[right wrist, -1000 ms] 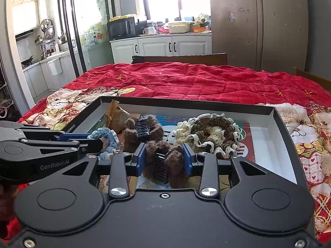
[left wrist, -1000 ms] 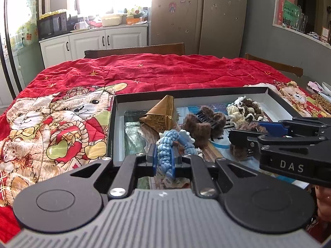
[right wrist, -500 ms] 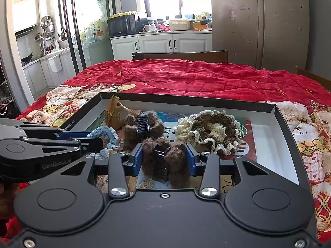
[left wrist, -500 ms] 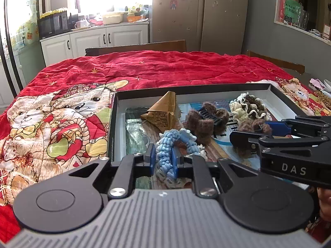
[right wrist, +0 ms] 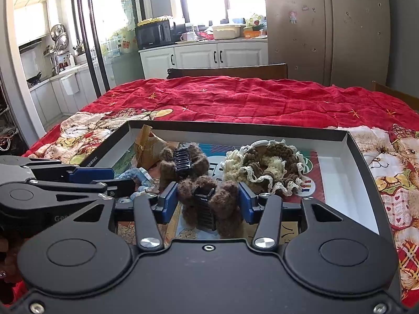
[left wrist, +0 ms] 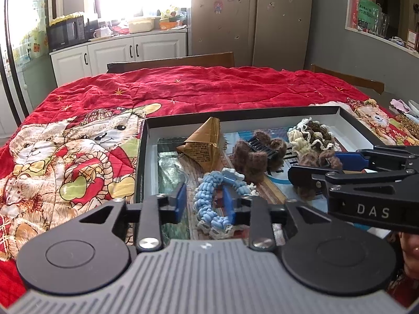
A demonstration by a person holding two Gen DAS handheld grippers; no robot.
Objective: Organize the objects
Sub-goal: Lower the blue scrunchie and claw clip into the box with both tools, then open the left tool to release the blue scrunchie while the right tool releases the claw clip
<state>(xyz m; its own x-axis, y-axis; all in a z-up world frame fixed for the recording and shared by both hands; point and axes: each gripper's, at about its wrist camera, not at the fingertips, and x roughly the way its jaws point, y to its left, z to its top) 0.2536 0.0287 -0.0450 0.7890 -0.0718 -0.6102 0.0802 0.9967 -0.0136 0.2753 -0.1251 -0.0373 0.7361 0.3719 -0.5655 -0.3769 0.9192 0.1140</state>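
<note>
Red quilted blanket with teddy-bear print (left wrist: 78, 157) spread over the counter, wooden chair backs behind it. Shallow black-rimmed rectangular box tray with white inner walls (right wrist: 348, 162) lying on the blanket, holding all task items. Cream-and-brown crocheted scrunchie (right wrist: 267, 167) toward the tray's right half. Folded tan paper cone (left wrist: 207, 144) near the tray's far left. Brown fuzzy hair claw with black teeth (right wrist: 183, 161) between cone and scrunchie. Second brown fuzzy hair claw (right wrist: 209, 206) resting on the tray floor between the blue pads of the right tool (right wrist: 208, 202); jaws just opened further, pads apart, a slight gap each side. Blue-and-white crocheted scrunchie (left wrist: 217, 198) lying on the tray floor; left tool (left wrist: 205, 200) jaws just opened, left pad clear of it, right pad standing inside its loop.
</note>
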